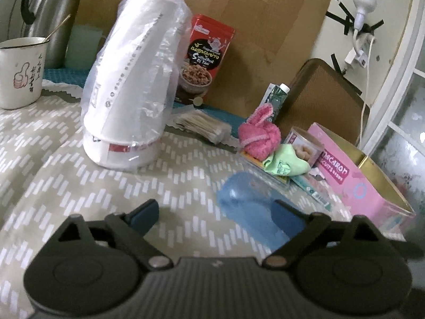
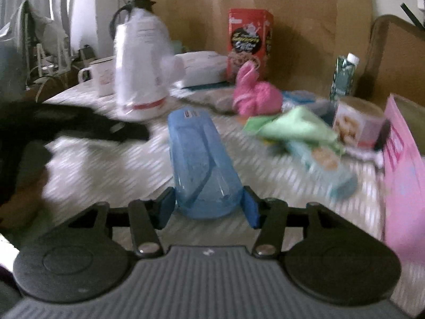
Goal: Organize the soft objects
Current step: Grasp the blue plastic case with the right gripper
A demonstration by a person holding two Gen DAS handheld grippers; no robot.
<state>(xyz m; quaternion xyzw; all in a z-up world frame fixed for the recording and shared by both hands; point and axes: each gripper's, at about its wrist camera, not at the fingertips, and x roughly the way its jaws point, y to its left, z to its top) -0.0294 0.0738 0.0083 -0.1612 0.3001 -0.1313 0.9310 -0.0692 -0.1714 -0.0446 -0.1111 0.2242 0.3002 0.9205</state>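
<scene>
A blue see-through plastic cup [image 2: 202, 159] lies on its side, and my right gripper [image 2: 208, 208] is shut on its wide end, one pad against each side. In the left wrist view the same cup [image 1: 244, 196] lies just ahead of the right-hand finger [image 1: 288, 219] of my left gripper [image 1: 216, 215], which is open wide with nothing between its fingers. A pink plush bunny-shaped towel [image 1: 259, 135] [image 2: 255, 95] and a pale green cloth [image 1: 288, 162] [image 2: 294, 126] sit together beyond the cup, to its right.
A bagged stack of white paper cups [image 1: 132, 93] stands left of centre. Behind are a red tin [image 1: 205, 58], an enamel mug [image 1: 21, 71] and a steel kettle [image 1: 53, 13]. An open pink biscuit box [image 1: 366, 186], a round can [image 1: 305, 146] and a carton [image 1: 277, 98] crowd the right.
</scene>
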